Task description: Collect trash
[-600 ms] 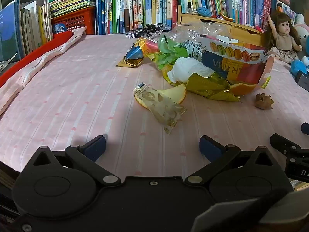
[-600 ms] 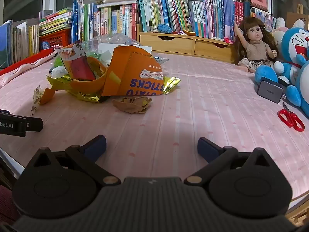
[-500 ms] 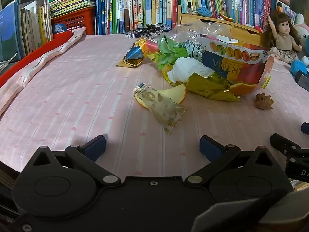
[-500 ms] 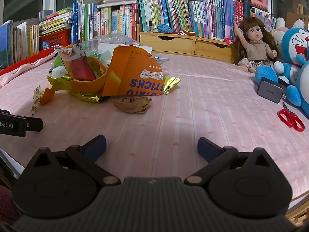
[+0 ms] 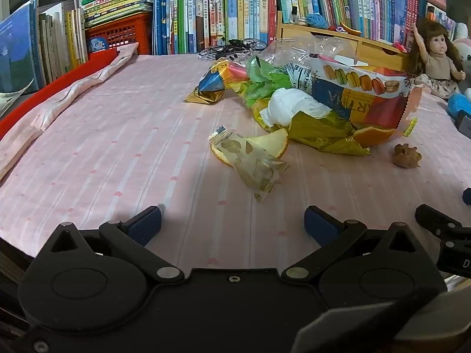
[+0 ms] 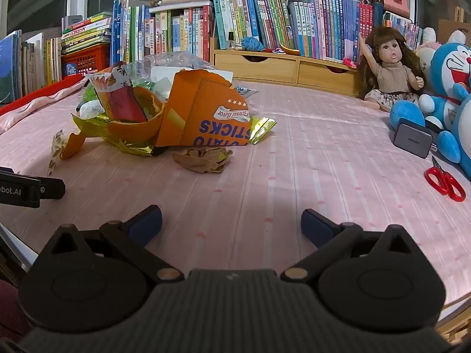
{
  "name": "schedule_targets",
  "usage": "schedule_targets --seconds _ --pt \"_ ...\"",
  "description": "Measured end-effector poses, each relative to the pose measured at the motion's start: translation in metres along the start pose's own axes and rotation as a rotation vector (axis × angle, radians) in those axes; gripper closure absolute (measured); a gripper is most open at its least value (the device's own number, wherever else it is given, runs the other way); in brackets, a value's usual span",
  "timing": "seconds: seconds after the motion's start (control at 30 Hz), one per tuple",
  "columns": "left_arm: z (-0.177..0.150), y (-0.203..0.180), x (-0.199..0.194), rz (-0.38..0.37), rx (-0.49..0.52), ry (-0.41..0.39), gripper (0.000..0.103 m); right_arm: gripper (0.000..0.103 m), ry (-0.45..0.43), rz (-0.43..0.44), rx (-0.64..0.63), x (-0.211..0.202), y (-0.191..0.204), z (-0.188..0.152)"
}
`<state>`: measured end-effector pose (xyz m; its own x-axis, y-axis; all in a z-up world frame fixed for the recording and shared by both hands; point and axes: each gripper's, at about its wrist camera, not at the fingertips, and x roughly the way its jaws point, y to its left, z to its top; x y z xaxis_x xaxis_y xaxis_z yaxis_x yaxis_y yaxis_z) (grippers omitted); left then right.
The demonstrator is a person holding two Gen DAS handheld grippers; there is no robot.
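Both tools hang low over the pink striped sheet point(image 5: 117, 135) with their jaws spread wide and nothing between them. The left gripper point(image 5: 232, 223) tilts down at bare cloth; just ahead of it lies a translucent gold-printed wrapper point(image 5: 253, 167), draped over a curl of orange peel point(image 5: 273, 144). The right gripper point(image 6: 231, 222) is likewise empty, with a stretch of sheet before it and then a crumpled brown paper scrap point(image 6: 203, 158).

Beyond those two strays sits the main heap of trash, in the middle of the sheet, well apart from both pairs of jaws. From the left wrist view I can pick out a gold foil bag point(image 5: 321, 132), a wad of white tissue point(image 5: 291, 108) resting on it, a green plastic wrapper point(image 5: 262, 82), a blue and gold snack packet point(image 5: 209, 88) off to the left side, and a macaron-printed bag point(image 5: 362, 88) behind, under a clear plastic bag point(image 5: 306, 50). From the right wrist view the heap is fronted by a torn orange potato-sticks box point(image 6: 203, 111) (its lettering upside down), leaning against a large bowl-shaped orange peel point(image 6: 138, 123).

Further out on the right a doll point(image 6: 388, 70) sits beside a blue plush toy point(image 6: 450, 88), with a grey charger block point(image 6: 412, 139) and red scissors point(image 6: 444, 181) near them. A wooden drawer unit point(image 6: 285, 67) and rows of books point(image 6: 265, 20) line the back.
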<state>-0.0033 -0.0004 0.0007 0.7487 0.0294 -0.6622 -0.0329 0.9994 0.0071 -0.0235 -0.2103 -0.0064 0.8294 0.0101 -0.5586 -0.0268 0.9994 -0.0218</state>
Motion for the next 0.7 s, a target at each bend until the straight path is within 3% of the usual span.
schedule_targets --seconds 0.7 --pt "-0.0025 -0.0019 0.0009 -0.001 0.004 -0.010 0.000 0.000 -0.009 -0.001 0.000 -0.0011 0.0009 -0.0019"
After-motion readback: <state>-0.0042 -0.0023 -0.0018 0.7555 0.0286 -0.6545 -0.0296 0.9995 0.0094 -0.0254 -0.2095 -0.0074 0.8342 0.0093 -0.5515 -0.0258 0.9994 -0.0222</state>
